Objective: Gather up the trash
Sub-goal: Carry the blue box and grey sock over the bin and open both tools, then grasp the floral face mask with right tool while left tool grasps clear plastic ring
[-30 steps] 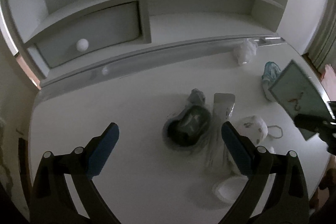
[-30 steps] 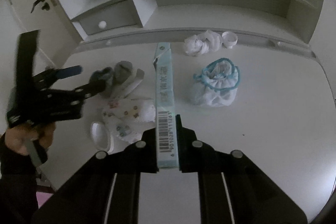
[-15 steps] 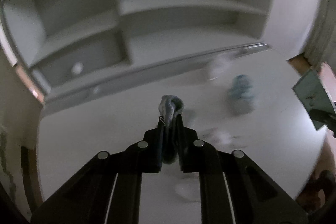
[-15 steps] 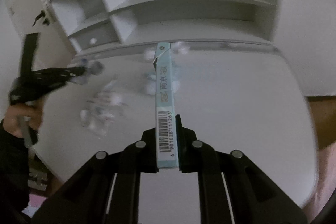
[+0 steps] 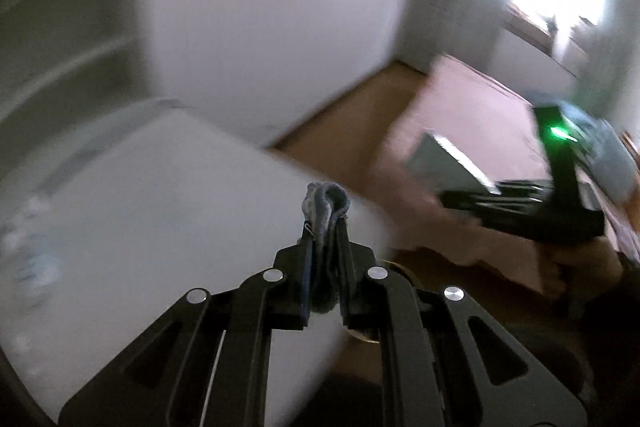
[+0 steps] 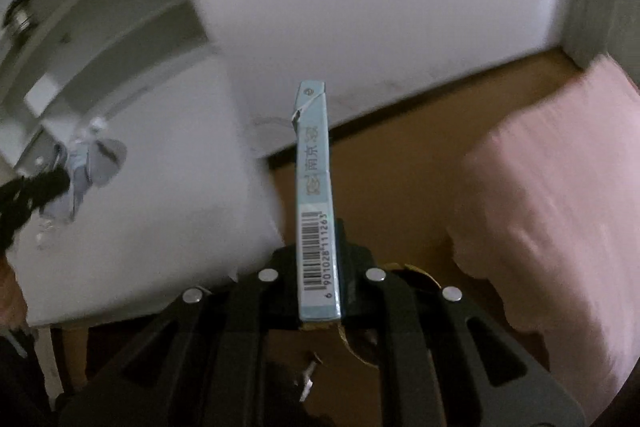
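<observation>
In the left wrist view my left gripper (image 5: 324,239) is shut on a crumpled grey cloth scrap (image 5: 327,205), held over the corner of the white table (image 5: 160,211). My right gripper (image 6: 320,267) is shut on a flat pale blue carton (image 6: 315,179) with a barcode, which stands edge-on above the wooden floor (image 6: 400,163). The left wrist view also catches the right gripper (image 5: 452,193) with the carton (image 5: 444,163) at the right, blurred. At the far left of the right wrist view, the left gripper (image 6: 60,179) shows with the grey scrap (image 6: 90,163) hanging from it.
A pink blanket (image 6: 560,207) lies on the right. A white wall (image 6: 360,7) rises behind the table, and shelves (image 6: 100,19) stand at the left. A round yellowish rim (image 6: 420,277) peeks out beneath the right gripper. Blurred items (image 5: 36,267) remain on the table at the left.
The left gripper closed on the grey scrap and lifted it. Both grippers swung right, from over the table to its corner and the floor. The right kept hold of the carton.
</observation>
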`<action>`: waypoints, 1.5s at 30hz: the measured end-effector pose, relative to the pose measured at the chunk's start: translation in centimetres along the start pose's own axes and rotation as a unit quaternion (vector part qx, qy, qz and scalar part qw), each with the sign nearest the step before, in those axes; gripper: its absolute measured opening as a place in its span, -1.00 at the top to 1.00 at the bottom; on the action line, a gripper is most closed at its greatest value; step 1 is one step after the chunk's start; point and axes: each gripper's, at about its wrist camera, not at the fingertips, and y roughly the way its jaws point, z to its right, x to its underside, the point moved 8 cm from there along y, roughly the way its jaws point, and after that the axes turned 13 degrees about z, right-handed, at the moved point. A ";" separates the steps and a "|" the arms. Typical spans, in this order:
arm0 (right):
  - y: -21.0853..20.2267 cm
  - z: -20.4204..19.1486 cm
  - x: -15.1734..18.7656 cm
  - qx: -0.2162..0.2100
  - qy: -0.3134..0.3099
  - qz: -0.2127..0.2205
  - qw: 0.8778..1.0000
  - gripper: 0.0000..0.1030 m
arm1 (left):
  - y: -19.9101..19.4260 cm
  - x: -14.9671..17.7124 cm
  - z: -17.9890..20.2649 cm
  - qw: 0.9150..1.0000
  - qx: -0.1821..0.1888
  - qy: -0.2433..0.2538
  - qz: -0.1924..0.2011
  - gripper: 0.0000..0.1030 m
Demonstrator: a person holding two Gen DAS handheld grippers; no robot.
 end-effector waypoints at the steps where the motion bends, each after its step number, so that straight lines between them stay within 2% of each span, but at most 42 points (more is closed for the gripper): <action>1: 0.3 1.3 0.6 0.005 0.007 -0.007 1.000 0.77 | 1.8 0.6 2.6 1.000 0.023 0.015 -0.012 0.82; 4: 1.6 6.1 4.2 0.020 0.035 -0.041 0.998 0.77 | 6.5 3.0 7.6 0.996 0.065 0.044 -0.043 0.82; 7: 3.4 9.1 7.9 0.025 0.056 -0.079 0.995 0.77 | 11.3 6.3 10.1 0.991 0.087 0.055 -0.087 0.82; 11: 6.2 11.5 12.6 0.023 0.073 -0.132 0.988 0.77 | 16.8 10.7 11.6 0.984 0.102 0.058 -0.138 0.82; 13: 7.5 12.3 14.4 0.022 0.081 -0.153 0.985 0.77 | 19.2 12.9 11.7 0.980 0.097 0.060 -0.164 0.82; 18: 10.0 13.2 17.2 0.015 0.098 -0.185 0.978 0.77 | 23.6 15.3 11.7 0.974 0.093 0.049 -0.202 0.81; 21: 10.6 13.3 17.6 0.010 0.105 -0.189 0.976 0.77 | 23.9 16.4 12.0 0.972 0.091 0.049 -0.209 0.80; 23: 10.7 13.3 17.3 0.005 0.104 -0.190 0.976 0.77 | 23.8 16.4 12.0 0.972 0.092 0.048 -0.211 0.68; 25: 11.1 13.4 17.1 0.004 0.101 -0.191 0.976 0.77 | 24.0 16.4 12.0 0.972 0.086 0.046 -0.211 0.21; 27: 11.4 13.3 16.9 0.002 0.100 -0.192 0.976 0.76 | 23.1 16.3 12.0 0.974 0.088 0.045 -0.204 0.16; 29: 10.9 13.7 17.0 0.004 0.099 -0.192 0.976 0.66 | 23.2 16.5 12.2 0.974 0.088 0.044 -0.205 0.10; 30: 11.0 13.7 16.8 0.006 0.099 -0.191 0.977 0.49 | 23.3 16.4 12.2 0.974 0.087 0.045 -0.205 0.09; 31: 10.9 13.7 16.7 0.006 0.099 -0.186 0.977 0.23 | 23.2 16.3 12.2 0.974 0.086 0.046 -0.204 0.07; 33: 10.6 13.4 16.4 0.007 0.096 -0.178 0.979 0.01 | 23.0 16.1 12.3 0.974 0.086 0.051 -0.201 0.03; 36: 10.0 13.6 15.9 0.011 0.097 -0.174 0.980 0.01 | 22.6 15.7 12.5 0.975 0.088 0.054 -0.199 -0.02; 38: 9.7 13.8 15.4 0.016 0.100 -0.167 0.981 0.00 | 22.0 15.0 12.8 0.976 0.089 0.057 -0.193 -0.20; 40: 8.6 14.1 14.4 0.024 0.102 -0.153 0.983 -0.09 | 20.8 13.8 13.2 0.978 0.089 0.064 -0.176 -0.55; 43: 5.9 14.8 11.7 0.044 0.096 -0.121 0.987 -0.26 | 18.1 11.1 14.3 0.982 0.090 0.086 -0.141 -0.79; 45: 3.4 14.7 8.8 0.056 0.084 -0.086 0.991 -0.35 | 15.6 9.3 14.9 0.984 0.095 0.094 -0.118 -0.81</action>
